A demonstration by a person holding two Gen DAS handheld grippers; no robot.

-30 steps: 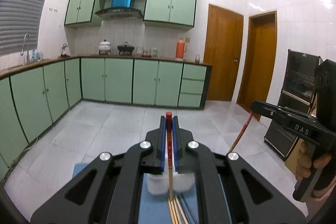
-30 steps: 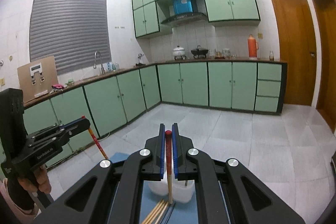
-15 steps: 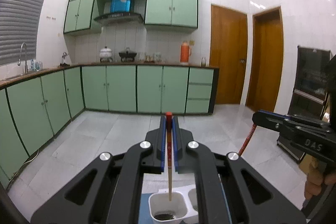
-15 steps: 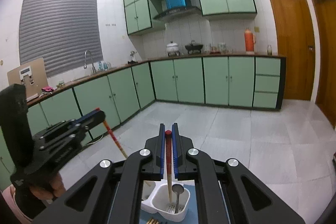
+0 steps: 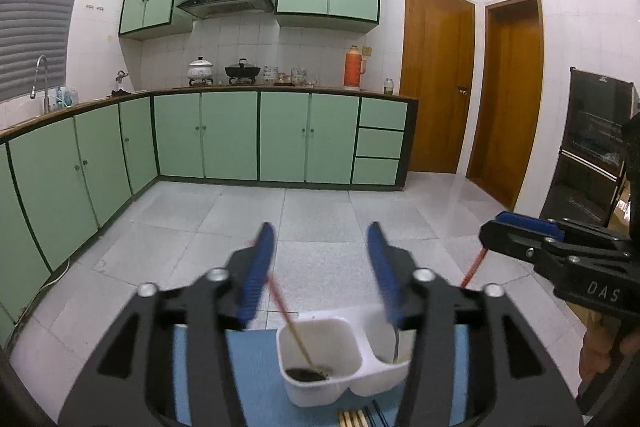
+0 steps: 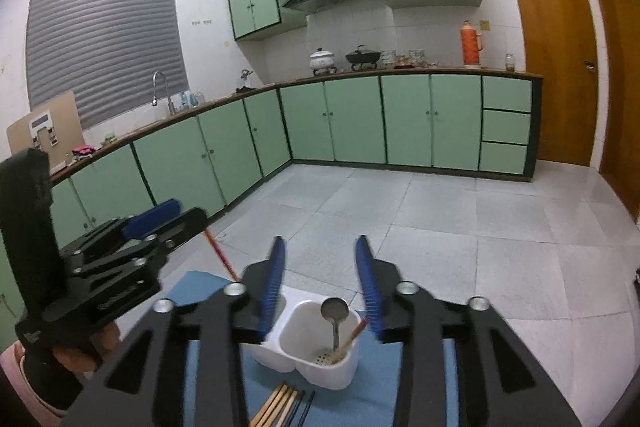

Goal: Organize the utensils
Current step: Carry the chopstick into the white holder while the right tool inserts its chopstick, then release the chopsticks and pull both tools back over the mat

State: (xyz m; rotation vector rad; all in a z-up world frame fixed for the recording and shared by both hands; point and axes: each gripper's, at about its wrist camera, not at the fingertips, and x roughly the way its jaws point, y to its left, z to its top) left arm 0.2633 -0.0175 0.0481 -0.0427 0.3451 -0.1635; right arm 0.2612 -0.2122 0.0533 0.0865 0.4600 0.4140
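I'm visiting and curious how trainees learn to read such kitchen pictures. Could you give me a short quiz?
1. True or false: the silver metal spoon lies flat on the blue mat.
2. What shares the spoon's compartment of the white plastic two-compartment holder? A) a fork B) a red-topped wooden chopstick C) nothing
3. Where do the loose wooden chopsticks lie?
Key: 1 false; 2 B; 3 on the mat, near the holder.

Both wrist cameras look forward and slightly downward along their own tools, close above the white holder (image 5: 320, 367) (image 6: 308, 351), sharing it and the green cabinets (image 5: 256, 143) (image 6: 408, 119) behind.
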